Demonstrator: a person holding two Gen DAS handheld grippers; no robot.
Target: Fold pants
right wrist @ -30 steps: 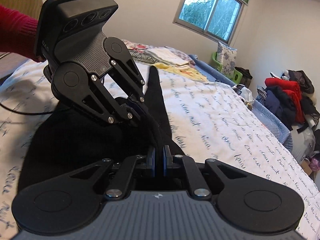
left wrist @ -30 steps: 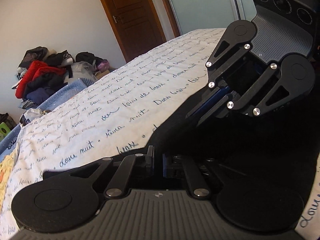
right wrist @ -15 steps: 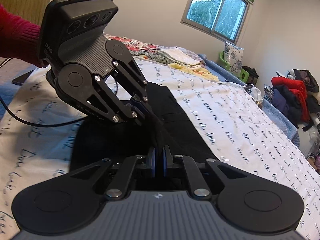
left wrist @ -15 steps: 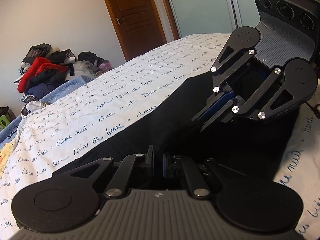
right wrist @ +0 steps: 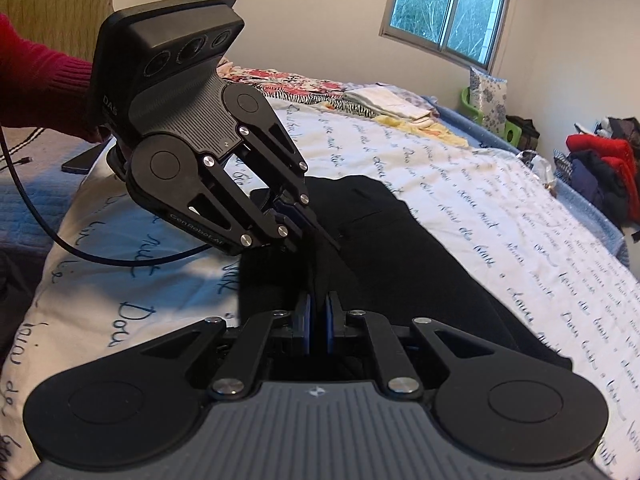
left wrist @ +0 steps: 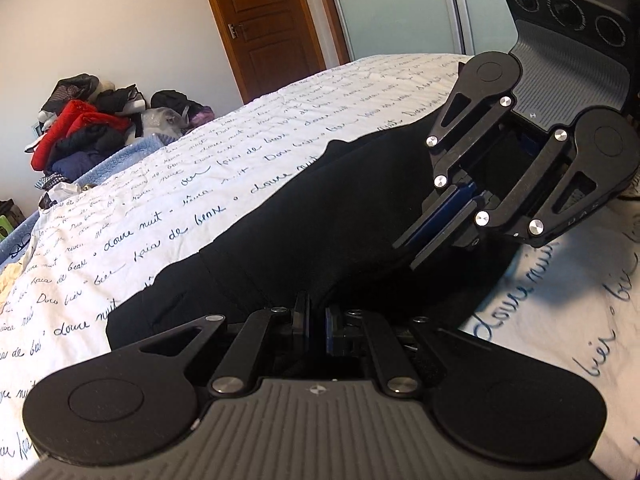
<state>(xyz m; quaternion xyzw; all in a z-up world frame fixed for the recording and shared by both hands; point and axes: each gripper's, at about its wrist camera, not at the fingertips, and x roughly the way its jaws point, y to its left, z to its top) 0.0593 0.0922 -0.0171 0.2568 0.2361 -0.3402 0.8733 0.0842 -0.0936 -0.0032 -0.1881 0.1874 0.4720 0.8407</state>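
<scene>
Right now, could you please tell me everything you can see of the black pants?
The black pants are plain, matte, soft-looking fabric lying mostly flat on the script-printed bedspread. A pocket slit shows near the far end. The left claw and right claw are each shut on a raised fold of the near edge.
</scene>
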